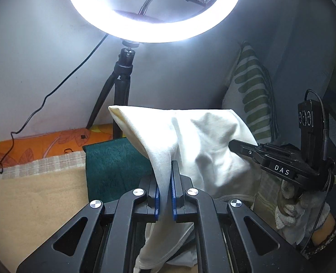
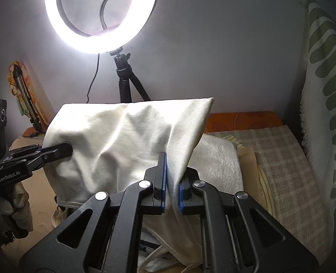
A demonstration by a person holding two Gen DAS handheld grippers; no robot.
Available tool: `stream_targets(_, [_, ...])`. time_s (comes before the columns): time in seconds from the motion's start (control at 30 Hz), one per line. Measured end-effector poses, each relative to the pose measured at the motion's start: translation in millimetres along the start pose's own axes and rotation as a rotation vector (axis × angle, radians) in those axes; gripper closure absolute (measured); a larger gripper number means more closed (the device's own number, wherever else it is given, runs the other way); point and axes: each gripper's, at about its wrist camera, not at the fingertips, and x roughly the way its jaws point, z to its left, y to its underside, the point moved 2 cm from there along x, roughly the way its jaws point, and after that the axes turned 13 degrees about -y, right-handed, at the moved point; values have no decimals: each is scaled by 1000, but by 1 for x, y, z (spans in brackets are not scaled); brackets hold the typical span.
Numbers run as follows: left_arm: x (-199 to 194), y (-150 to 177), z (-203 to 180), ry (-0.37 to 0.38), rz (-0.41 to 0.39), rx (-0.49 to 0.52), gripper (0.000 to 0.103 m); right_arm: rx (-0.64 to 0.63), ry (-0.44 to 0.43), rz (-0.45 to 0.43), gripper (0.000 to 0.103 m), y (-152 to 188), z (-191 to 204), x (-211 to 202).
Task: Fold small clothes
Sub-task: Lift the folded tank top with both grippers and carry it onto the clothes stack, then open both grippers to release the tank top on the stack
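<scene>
The white garment (image 1: 204, 145) hangs in the air, stretched between the two grippers above a bed covered with a beige blanket (image 1: 36, 204). The left gripper (image 1: 165, 182) has its blue pads pressed together on one side of the cloth; a folded edge goes up from the pads to a raised corner, and the rest of the fabric falls down below the fingers. The right gripper (image 2: 171, 182) pinches the other side of the same garment in the same manner, with the cloth squeezed between its pads and another corner standing up at the right. In the left wrist view the right gripper appears at the right side, held by a gloved hand (image 1: 290, 207). In the right wrist view the left gripper comes in from the left and bites the cloth near its edge. Under the garment lies a dark green cloth (image 1: 113, 163), and a fluffy white towel (image 2: 218, 159) lies on the bed just behind the hanging fabric. A lit ring light (image 1: 154, 11) on a small black tripod (image 1: 120, 91) stands behind, near the wall. A cloth with green stripes (image 2: 327, 91) hangs at the right.
</scene>
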Motion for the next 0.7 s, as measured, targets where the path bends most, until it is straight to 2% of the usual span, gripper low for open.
stream_targets(0.17, [8, 1, -5, -61, -5, 39, 97, 2, 23, 19, 94, 5, -10, 17])
stream_targets(0.3, [10, 0, -7, -128, -2, 69, 94, 20, 92, 40, 93, 6, -15, 29])
stream_targets(0.37, [9, 0, -9, -171, 4, 92, 91, 31, 133, 42, 83, 7, -17, 28])
stream_targets(0.43, [6, -1, -11, -195, -2, 107, 91, 33, 149, 34, 76, 6, -16, 22])
stream_targets(0.47, [3, -2, -11, -198, -4, 108, 89, 38, 146, 25, 73, 6, -16, 17])
stream_targets(0.5, [-1, -4, -12, -202, -8, 107, 79, 43, 140, 19, 73, 5, -16, 13])
stream_targets(0.57, [-10, -6, -12, -206, -24, 101, 69, 47, 134, 7, 72, 3, -13, 4])
stream_targets(0.7, [-30, -9, -16, -193, -38, 99, 69, 43, 144, -10, 72, 1, -3, -18])
